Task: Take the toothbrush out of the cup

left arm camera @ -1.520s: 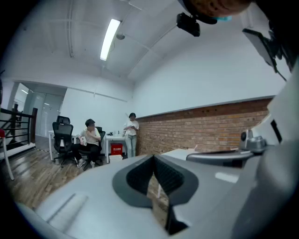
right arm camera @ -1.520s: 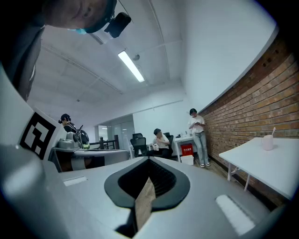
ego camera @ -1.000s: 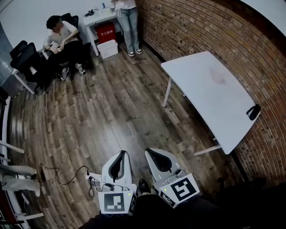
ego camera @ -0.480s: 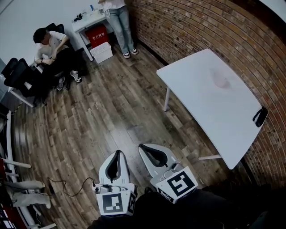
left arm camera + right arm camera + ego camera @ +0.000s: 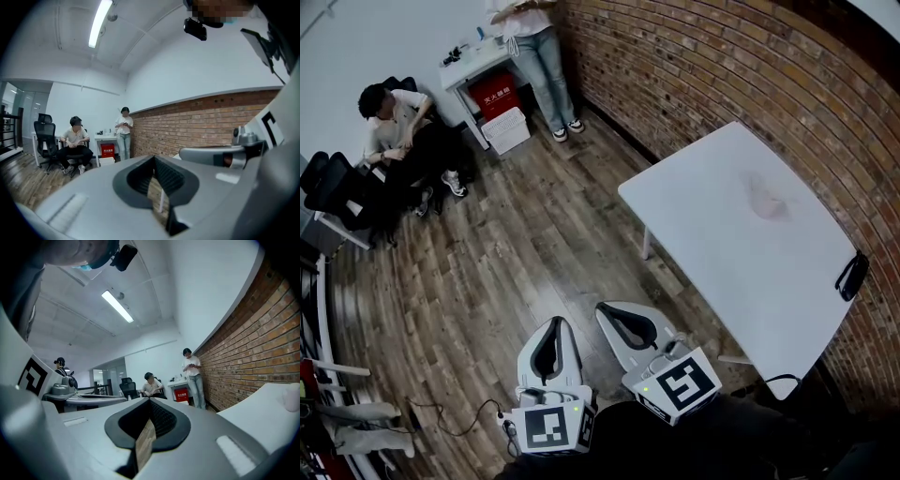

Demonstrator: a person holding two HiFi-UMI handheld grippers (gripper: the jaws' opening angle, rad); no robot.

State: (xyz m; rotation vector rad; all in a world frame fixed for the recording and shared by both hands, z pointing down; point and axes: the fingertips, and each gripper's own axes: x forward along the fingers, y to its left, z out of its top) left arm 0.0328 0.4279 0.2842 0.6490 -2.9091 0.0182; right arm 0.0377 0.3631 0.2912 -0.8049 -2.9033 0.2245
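Head view: left gripper (image 5: 553, 323) and right gripper (image 5: 607, 311) sit side by side over the wood floor (image 5: 506, 253), near a white table (image 5: 722, 234) that bears a faint pinkish patch (image 5: 766, 199); toothbrush and cup cannot be made out. Left gripper view: jaws together, nothing held. Right gripper view: jaws together, nothing held.

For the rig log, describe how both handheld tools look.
Left tool and right tool: pale grey rounded shells with black ribbed pads inside. Each carries a white cube with black square markers, and thin cables by it.
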